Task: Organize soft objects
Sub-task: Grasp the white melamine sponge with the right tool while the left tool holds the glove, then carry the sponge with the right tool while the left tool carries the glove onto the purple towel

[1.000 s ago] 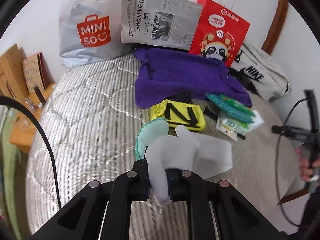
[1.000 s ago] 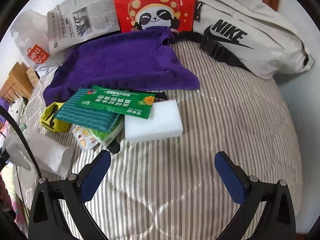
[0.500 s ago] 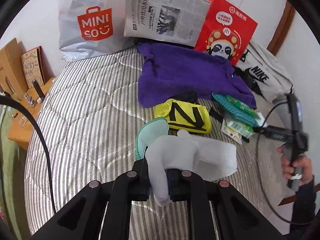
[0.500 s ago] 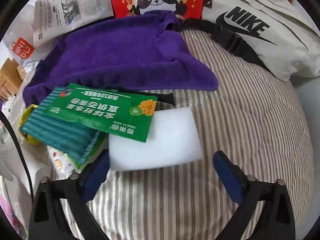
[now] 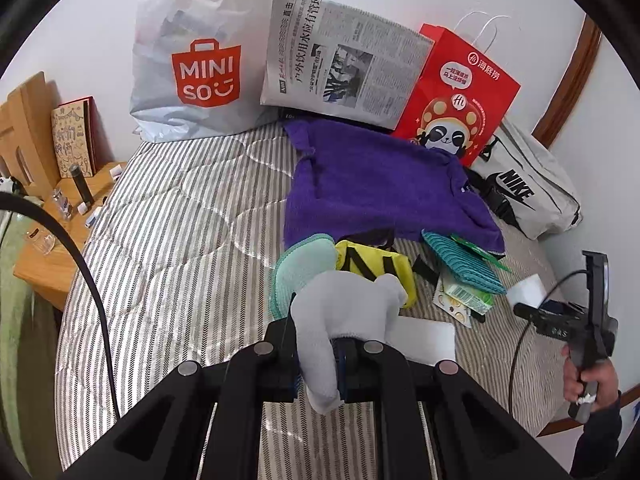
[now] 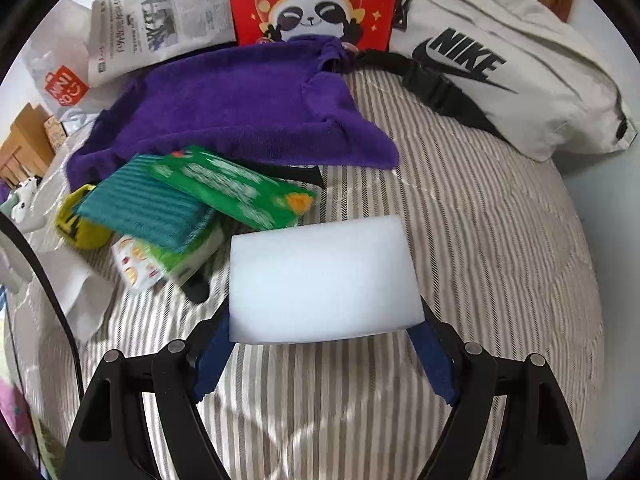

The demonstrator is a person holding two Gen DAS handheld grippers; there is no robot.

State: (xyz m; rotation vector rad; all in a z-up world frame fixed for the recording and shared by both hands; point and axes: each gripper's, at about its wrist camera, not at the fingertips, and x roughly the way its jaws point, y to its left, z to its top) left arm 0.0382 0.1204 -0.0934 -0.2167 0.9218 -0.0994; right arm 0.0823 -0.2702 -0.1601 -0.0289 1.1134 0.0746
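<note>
White sponge (image 6: 320, 276) sits clamped between right hand-held gripper (image 6: 324, 354) pads.

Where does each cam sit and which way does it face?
Left wrist: on the left gripper, looking down across the striped bed; its fingers pinch a white cloth; the right hand shows.
Right wrist: on the right gripper, aimed down; its fingers flank a white sponge.
Shared: purple towel, red panda bag, Nike bag.
</note>
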